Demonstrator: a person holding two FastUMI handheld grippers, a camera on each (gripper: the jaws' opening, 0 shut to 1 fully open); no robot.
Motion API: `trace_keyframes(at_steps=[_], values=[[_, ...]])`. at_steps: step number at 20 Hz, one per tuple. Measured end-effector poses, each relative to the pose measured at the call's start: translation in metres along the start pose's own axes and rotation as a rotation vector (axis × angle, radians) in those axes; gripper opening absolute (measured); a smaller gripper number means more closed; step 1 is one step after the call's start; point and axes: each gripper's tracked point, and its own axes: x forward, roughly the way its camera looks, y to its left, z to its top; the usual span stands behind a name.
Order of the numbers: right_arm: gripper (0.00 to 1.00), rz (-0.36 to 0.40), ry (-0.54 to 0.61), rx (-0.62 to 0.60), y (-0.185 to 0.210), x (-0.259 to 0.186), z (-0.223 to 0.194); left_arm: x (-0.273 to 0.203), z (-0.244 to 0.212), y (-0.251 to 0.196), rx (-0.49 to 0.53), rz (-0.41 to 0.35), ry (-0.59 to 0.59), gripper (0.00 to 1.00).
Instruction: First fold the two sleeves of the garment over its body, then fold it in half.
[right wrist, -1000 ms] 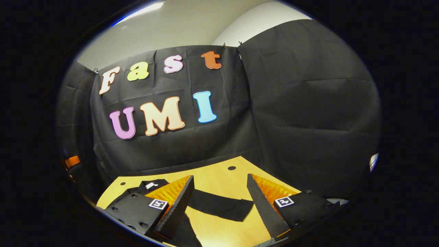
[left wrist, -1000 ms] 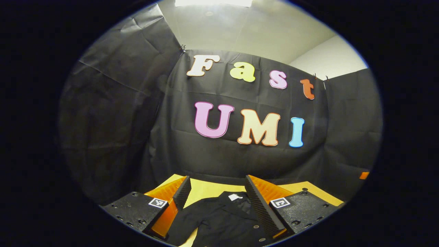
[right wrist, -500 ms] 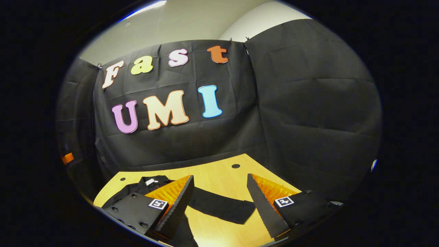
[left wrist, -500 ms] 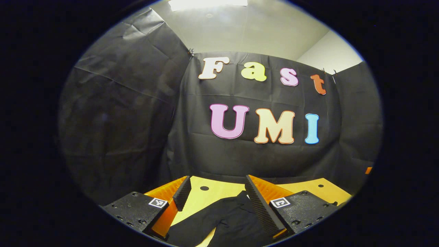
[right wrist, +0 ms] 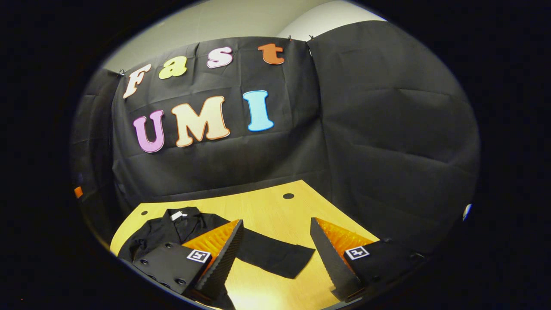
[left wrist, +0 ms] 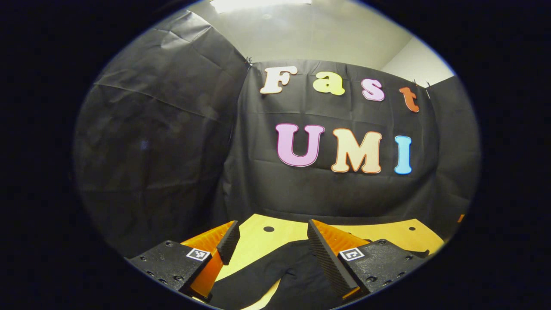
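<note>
Two hand-held grippers: the left hand-held gripper (left wrist: pixel 269 252) and the right hand-held gripper (right wrist: pixel 277 249), each with wedge-shaped fingers that carry fine ridged pads, flat bolted plates behind them, and a small square black-and-white marker on each plate.
Left hand-held gripper state: fingers spread wide, nothing between them; it hangs above the table with the garment's cloth below the gap.
Right hand-held gripper state: fingers spread wide, nothing held; one sleeve lies on the table beyond and between them.
Garment: black garment (right wrist: pixel 172 230), soft matte cloth with a collar, lying flat on the table toward the left in the right gripper view; a small white tag (right wrist: pixel 176 215) sits inside the neck, its writing too small to read.
Sleeve: the sleeve (right wrist: pixel 275 258) stretches out flat to the right, ending in a straight cuff, not folded over the body.
Left gripper view: dark cloth (left wrist: pixel 275 271) spreads under the fingers, with a creased edge.
Table: table (right wrist: pixel 267 206), smooth pale wood grain, with small round dark holes near its far edge.
</note>
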Motion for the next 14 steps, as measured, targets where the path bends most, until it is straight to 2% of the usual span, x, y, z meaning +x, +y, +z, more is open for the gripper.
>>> trace_keyframes(at_steps=[10,11,13,14], values=[[0.98,-0.001,0.056,-0.099,-0.007,0.064,-0.018,-0.013,-0.005,0.023,0.049,0.097,0.021,0.92],[0.94,-0.001,0.062,-0.105,-0.007,0.07,-0.022,-0.014,-0.006,0.026,0.058,0.105,0.025,0.92],[0.94,0.004,0.08,-0.115,-0.008,0.082,-0.032,-0.016,-0.006,0.033,0.08,0.132,0.029,0.92],[0.98,0.005,0.095,-0.119,-0.009,0.089,-0.04,-0.018,-0.006,0.036,0.087,0.144,0.03,0.92]])
